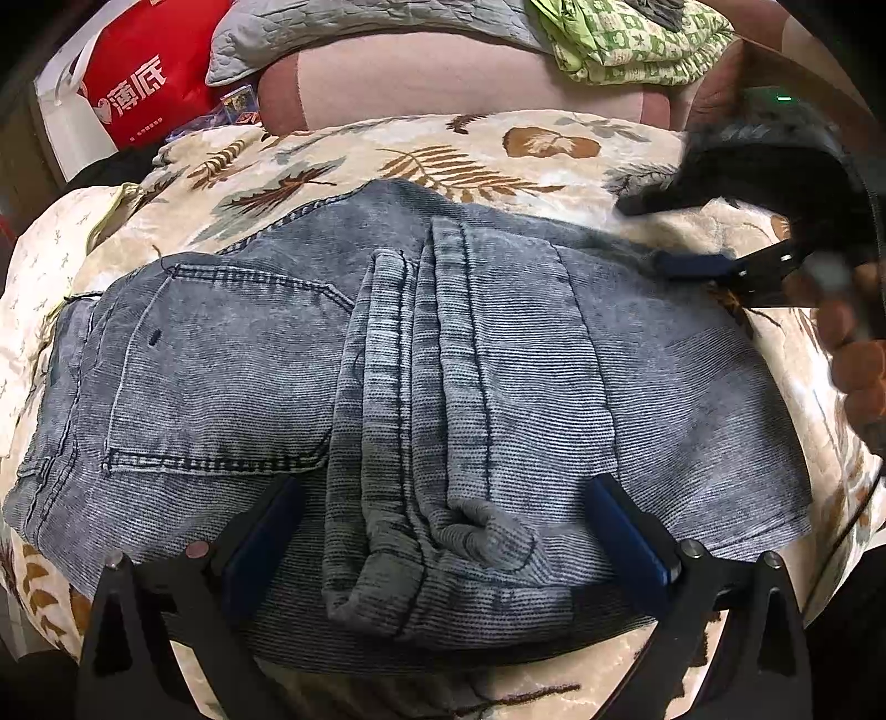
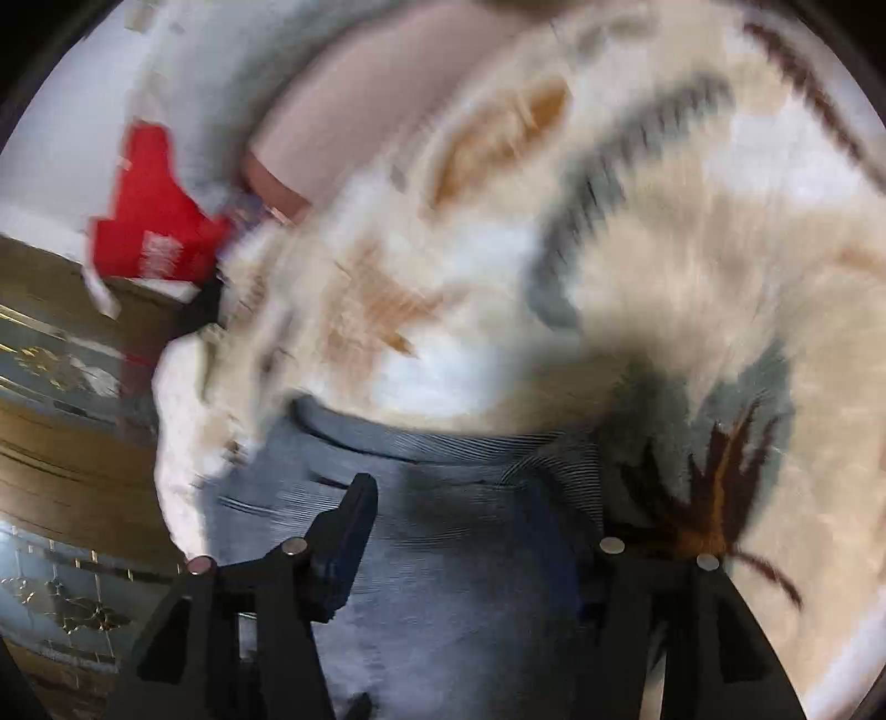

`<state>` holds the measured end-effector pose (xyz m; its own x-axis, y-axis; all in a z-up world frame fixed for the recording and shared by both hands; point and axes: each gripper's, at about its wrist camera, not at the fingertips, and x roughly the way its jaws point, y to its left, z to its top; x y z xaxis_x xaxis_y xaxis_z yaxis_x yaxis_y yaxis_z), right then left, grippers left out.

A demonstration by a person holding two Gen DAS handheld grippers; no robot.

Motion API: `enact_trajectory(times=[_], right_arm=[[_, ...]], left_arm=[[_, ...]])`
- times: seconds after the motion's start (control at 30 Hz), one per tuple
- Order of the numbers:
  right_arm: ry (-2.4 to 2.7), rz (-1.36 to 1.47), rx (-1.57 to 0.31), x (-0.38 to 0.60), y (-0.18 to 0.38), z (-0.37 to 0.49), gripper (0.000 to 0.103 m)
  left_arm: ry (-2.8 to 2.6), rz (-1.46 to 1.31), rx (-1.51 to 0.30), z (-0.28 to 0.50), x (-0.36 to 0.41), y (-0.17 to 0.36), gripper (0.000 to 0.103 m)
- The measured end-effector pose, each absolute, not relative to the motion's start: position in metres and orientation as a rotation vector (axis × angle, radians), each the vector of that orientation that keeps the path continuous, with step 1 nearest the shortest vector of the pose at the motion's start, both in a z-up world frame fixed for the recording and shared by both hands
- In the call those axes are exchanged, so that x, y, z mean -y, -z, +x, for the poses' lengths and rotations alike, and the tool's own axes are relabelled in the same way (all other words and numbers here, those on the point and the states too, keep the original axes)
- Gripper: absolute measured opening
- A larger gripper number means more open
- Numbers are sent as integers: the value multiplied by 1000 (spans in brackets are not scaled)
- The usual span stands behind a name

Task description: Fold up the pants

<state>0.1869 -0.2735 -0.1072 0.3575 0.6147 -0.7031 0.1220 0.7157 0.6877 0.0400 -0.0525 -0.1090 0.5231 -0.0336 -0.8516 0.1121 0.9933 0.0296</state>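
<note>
Left wrist view: grey-blue corduroy pants folded into a compact stack at frame centre on leaf-patterned cream bedspread, legs doubled over the seat to shorten the bundle. Left tool spread wide astride the near fold, gripping nothing, likely steadying. Right tool at right edge, open, blurred, empty, probably clearing away.

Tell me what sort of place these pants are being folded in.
Probably a bedroom or living room at home. The grey pants lie on a leaf-print blanket spread over a soft surface, a pink cushion and a quilted grey cover sit behind, and a red shopping bag leans nearby.
</note>
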Motion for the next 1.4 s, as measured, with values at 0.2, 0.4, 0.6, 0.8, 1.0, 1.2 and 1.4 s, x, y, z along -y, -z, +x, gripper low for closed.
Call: enact_trajectory(times=[0.2,0.4,0.6,0.8,1.0,1.2,1.4], right_arm=[[-484,699,-1130,274,58,118,60],[-446,847,-1181,286,112,53,68],[-447,738,-1175,281,80,38,75],[-445,751,-1195,284,76,45,77],[-474,768,-1209,266,78,109,77],[-444,729,-1177,257,75,129,75],[-332,774,-1236,271,112,149,76]], left_arm=[[89,75,-1019,41,51,109,101],[92,57,-1051,44,50,101,101],[52,0,-978,39,34,77,101],[45,86,-1034,43,39,108,103],[62,76,-1026,43,37,108,103],[76,71,-1012,42,36,108,103],[94,78,-1016,41,36,105,103]])
